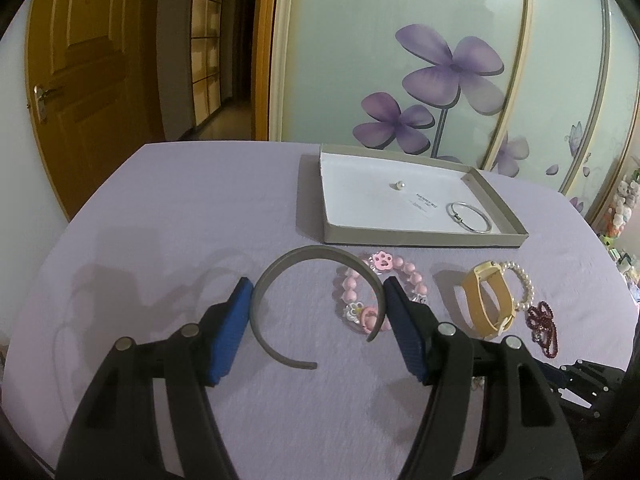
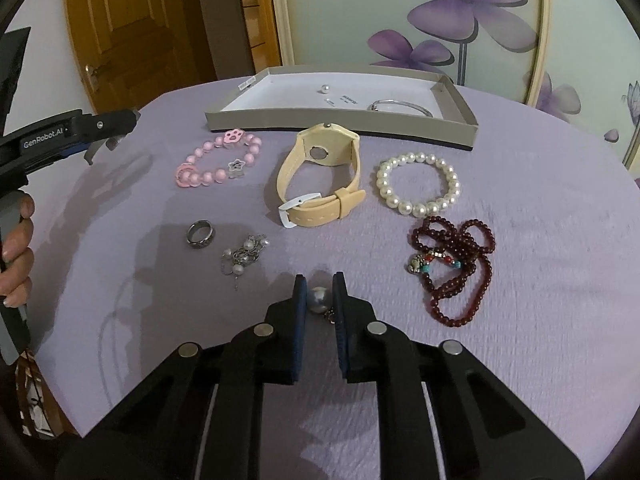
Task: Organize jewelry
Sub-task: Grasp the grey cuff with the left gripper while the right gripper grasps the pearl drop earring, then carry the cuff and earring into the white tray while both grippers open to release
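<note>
Our right claw [image 2: 319, 285] pinches a silver pearl earring [image 2: 319, 299] just above the table [image 2: 540, 280]; our left claw [image 1: 318, 292] gapes wide around a grey headband [image 1: 316, 256], gripping nothing. "GenRobot.AI" reads on the left claw's side. Beyond lies the box [image 2: 340, 122], its print too small to read.

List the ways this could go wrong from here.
1. The right hand-held gripper pinches only a small round pearl earring near its fingertips; it may well slip out and roll.
2. The left hand-held gripper straddles the grey headband, whose end lies over the pink bead bracelet; lifting could drag the bracelet.
3. The dark red bead string lies loosely heaped and might snag.
</note>
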Tool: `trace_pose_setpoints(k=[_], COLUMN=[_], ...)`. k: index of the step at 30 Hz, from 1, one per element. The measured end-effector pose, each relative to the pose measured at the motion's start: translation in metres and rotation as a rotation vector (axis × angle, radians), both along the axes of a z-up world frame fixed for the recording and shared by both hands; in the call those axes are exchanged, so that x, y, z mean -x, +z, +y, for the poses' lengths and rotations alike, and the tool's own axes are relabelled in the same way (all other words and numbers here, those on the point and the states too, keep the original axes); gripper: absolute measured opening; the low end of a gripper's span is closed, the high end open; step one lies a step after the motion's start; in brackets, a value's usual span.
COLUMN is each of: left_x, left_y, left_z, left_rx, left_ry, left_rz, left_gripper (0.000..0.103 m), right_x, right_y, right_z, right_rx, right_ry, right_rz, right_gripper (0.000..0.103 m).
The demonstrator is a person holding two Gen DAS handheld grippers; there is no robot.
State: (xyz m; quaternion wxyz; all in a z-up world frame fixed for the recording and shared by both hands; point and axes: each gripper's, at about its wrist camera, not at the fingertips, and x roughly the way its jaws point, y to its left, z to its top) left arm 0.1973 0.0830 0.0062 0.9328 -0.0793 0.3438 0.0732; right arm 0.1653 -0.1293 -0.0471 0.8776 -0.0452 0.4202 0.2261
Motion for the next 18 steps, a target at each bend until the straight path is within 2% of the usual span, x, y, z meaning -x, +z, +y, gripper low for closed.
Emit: trace_pose_setpoints(k=[4, 11, 18], left_x=[0.001, -0.009, -0.038], left_y=[0.002, 0.01, 0.019], left_z=[-0.001, -0.005, -0.012], left_rx=[-0.004, -0.014, -0.031], left_ry=[-0.002, -0.011, -0.021], left_rz=[-0.006, -0.027, -0.051], left_gripper=[0.066, 0.066, 0.066], right_x=[0.002, -0.005, -0.041], right_y=[0.008, 0.041, 0.066], right_z=[-0.002, -0.012, -0.023], right_rx=[-0.028, -0.06, -0.05], right_ry=[0.007, -0.003, -0.039], right_rz=[-0.022, -0.121, -0.218], right_gripper=[0.014, 0.014, 0.014])
